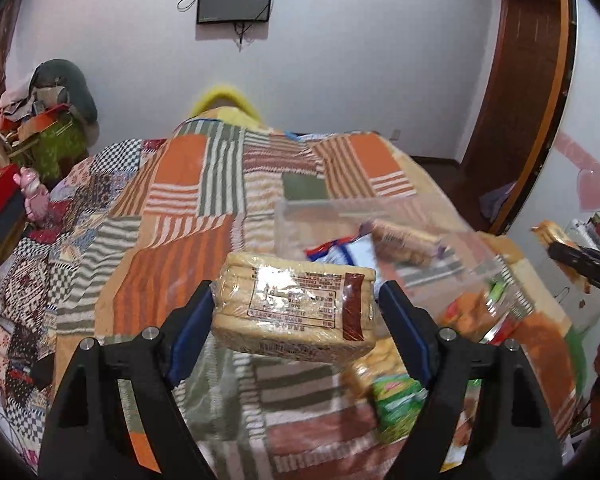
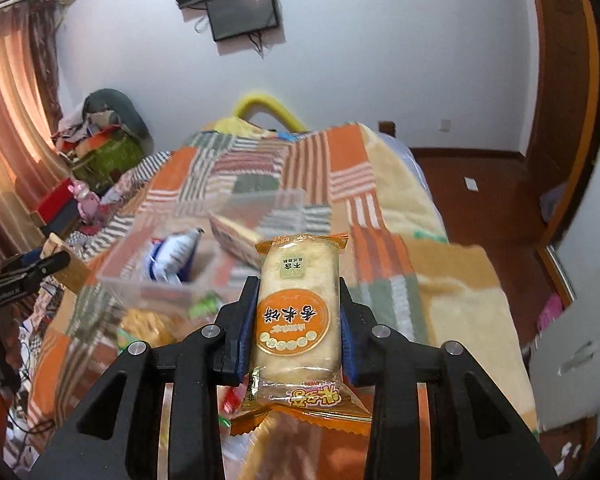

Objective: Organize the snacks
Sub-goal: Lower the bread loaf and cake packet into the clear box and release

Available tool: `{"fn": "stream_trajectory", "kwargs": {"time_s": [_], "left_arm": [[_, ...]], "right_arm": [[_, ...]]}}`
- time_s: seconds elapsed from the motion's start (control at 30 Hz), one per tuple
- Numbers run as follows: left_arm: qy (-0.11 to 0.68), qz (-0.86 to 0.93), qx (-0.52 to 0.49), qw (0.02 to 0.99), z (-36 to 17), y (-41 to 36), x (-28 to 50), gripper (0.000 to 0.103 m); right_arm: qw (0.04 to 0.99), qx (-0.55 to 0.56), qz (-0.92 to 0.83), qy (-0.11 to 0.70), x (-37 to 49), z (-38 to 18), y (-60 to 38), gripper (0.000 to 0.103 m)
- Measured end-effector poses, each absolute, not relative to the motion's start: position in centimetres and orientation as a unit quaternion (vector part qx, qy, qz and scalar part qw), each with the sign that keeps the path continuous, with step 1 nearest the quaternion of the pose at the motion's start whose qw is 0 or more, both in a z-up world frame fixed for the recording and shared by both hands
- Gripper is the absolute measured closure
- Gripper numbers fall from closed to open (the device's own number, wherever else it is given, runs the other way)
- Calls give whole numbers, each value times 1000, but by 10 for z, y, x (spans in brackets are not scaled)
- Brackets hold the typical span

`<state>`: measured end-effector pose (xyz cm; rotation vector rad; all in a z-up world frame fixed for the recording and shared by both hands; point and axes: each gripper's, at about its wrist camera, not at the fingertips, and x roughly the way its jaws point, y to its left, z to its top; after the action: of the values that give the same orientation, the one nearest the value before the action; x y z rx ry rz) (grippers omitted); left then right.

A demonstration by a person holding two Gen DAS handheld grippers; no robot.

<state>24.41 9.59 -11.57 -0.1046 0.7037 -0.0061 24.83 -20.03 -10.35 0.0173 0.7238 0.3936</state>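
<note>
My left gripper [image 1: 296, 308] is shut on a pale rice-cracker pack [image 1: 294, 306], held sideways above the bed with its printed label facing me. My right gripper [image 2: 298, 316] is shut on another rice-cracker pack [image 2: 296, 312] in an orange wrapper, held lengthwise between the blue pads. A clear plastic bin [image 1: 380, 240] lies on the bed ahead and holds a blue-white snack bag [image 1: 340, 250] and a cracker pack [image 1: 404, 242]; it also shows in the right wrist view [image 2: 204, 248]. The right gripper [image 1: 580, 264] shows at the left view's right edge.
Loose snack packs [image 1: 400, 396] lie on the patchwork blanket [image 1: 180, 240] in front of the bin. Boxes and clutter [image 1: 40, 140] crowd the left bedside. A wooden door [image 1: 520, 100] and bare floor [image 2: 480, 192] are to the right.
</note>
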Motion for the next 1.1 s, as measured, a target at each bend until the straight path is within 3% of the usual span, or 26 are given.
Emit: {"fn": "stream_trajectory", "kwargs": {"time_s": [0.33,1.1], "left_arm": [[338,-41,-51,939,-112,57,281,21],[390,-69,-30,918,-159,2,350,19]], "right_arm": [[912,1,218,346,281,-104,-165,71],[884,-31,229,407,317,-135,-143,69]]}}
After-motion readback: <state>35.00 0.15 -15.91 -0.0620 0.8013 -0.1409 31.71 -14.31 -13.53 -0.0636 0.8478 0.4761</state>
